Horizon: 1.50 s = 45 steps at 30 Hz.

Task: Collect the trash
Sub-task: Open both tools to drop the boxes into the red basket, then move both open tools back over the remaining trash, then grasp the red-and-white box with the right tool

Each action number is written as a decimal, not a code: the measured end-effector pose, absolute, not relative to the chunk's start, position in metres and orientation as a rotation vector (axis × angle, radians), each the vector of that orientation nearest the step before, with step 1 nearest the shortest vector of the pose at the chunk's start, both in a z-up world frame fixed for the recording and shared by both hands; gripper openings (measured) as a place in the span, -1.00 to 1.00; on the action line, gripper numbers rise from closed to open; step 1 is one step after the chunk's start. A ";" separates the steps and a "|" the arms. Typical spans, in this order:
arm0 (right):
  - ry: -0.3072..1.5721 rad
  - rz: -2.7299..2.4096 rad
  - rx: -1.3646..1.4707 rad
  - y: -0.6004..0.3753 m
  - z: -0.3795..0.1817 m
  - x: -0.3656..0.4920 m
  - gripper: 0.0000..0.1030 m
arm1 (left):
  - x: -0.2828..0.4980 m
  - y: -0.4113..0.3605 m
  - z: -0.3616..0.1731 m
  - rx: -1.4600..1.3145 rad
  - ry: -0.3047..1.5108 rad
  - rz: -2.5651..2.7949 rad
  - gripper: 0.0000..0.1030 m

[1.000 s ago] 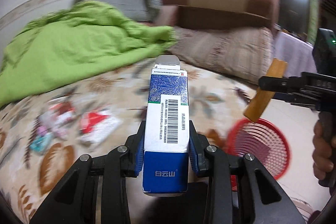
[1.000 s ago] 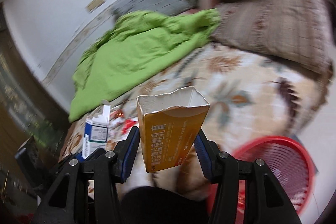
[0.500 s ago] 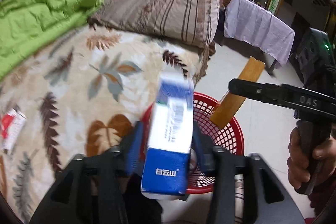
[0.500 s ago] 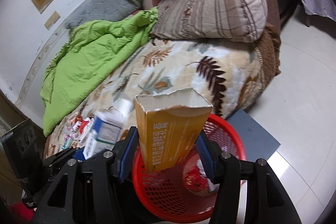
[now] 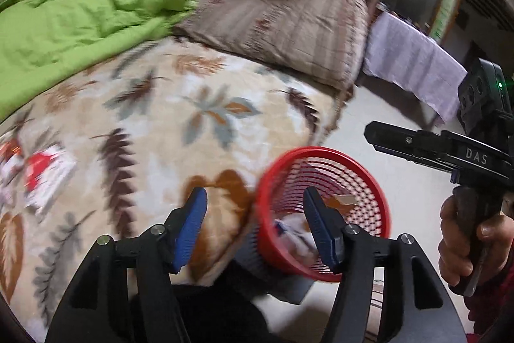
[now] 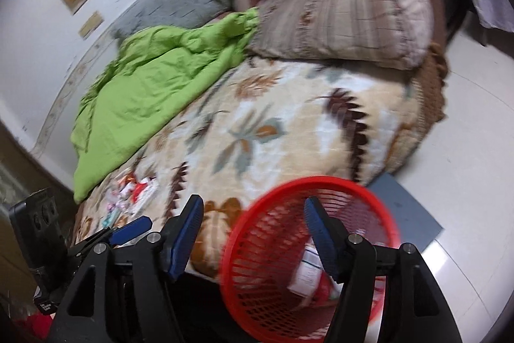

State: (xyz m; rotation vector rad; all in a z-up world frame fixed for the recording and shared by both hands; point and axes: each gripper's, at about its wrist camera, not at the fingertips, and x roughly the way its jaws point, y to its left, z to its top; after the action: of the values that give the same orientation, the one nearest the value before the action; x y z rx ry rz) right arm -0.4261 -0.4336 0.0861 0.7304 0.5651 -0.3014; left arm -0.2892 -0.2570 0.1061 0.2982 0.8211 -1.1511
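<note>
L gripper (image 5: 255, 225): jaws wide apart, nothing between pads. R gripper (image 6: 253, 233): same, wide apart, nothing held. Red mesh basket (image 6: 257, 262) stands on floor against bed edge, just below both grippers; boxes (image 6: 306, 275) lie inside it. More wrappers (image 5: 41, 172) lie on leaf-print bed cover (image 5: 180, 124), near green quilt (image 6: 154, 79), well apart from basket.
</note>
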 end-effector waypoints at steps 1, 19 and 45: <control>0.567 -0.277 0.723 -0.428 0.087 -0.417 0.35 | -0.281 -0.247 0.108 0.283 0.819 -1.124 0.19; 0.757 0.117 0.502 -0.297 0.079 -0.208 0.35 | -0.142 -0.068 0.095 0.033 0.844 -0.654 0.22; 0.943 0.310 0.477 -0.280 0.016 -0.003 -0.39 | -0.095 -0.041 0.069 0.019 0.861 -0.542 0.23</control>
State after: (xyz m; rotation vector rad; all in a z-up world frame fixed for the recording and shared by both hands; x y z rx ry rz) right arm -0.0030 -0.2803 0.0156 0.4770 0.9430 0.3102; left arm -0.0947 -0.0406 0.0689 0.0191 0.8610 -0.5416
